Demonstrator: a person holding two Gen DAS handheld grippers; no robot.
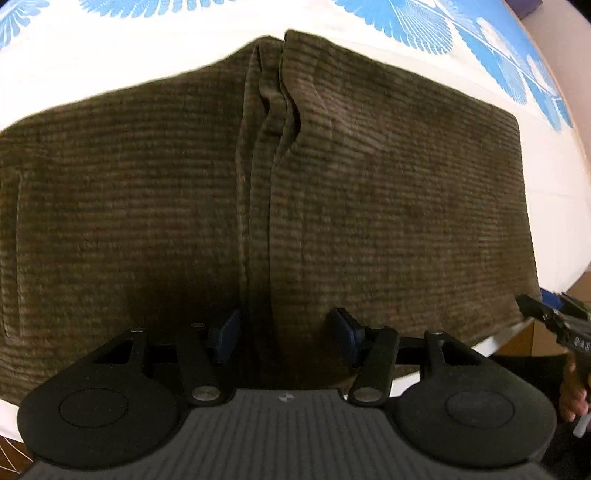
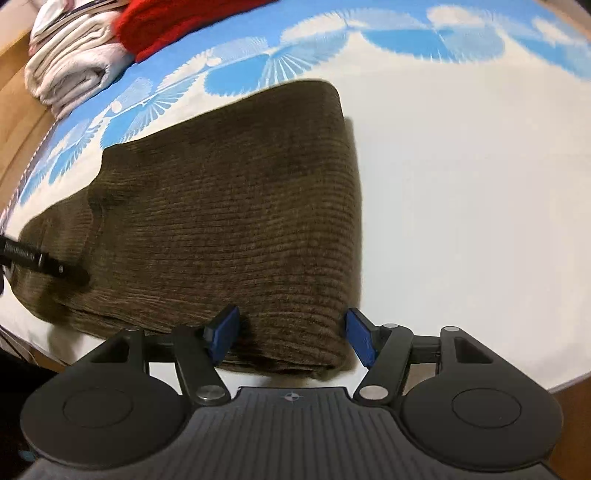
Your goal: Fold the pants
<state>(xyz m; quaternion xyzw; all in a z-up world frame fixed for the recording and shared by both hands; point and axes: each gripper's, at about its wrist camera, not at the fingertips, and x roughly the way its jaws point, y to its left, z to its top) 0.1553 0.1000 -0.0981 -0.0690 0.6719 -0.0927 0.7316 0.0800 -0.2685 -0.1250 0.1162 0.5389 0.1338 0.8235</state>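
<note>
The brown corduroy pants [image 1: 332,192] lie folded into a rectangle on the white and blue sheet [image 1: 110,55]. A raised crease runs down their middle in the left wrist view. My left gripper [image 1: 286,334] is open and hovers over the near edge at that crease. My right gripper [image 2: 291,338] is open, its blue pads [image 2: 360,339] on either side of the near right corner of the pants [image 2: 240,206]. The right gripper also shows at the right edge of the left wrist view [image 1: 557,321]. The left gripper's tip shows in the right wrist view [image 2: 40,262].
Folded white cloth [image 2: 70,62] and a red garment [image 2: 177,22] lie at the far left corner of the sheet [image 2: 461,184]. The sheet's near edge runs just below both grippers. A wooden surface [image 2: 14,110] shows beyond the left side.
</note>
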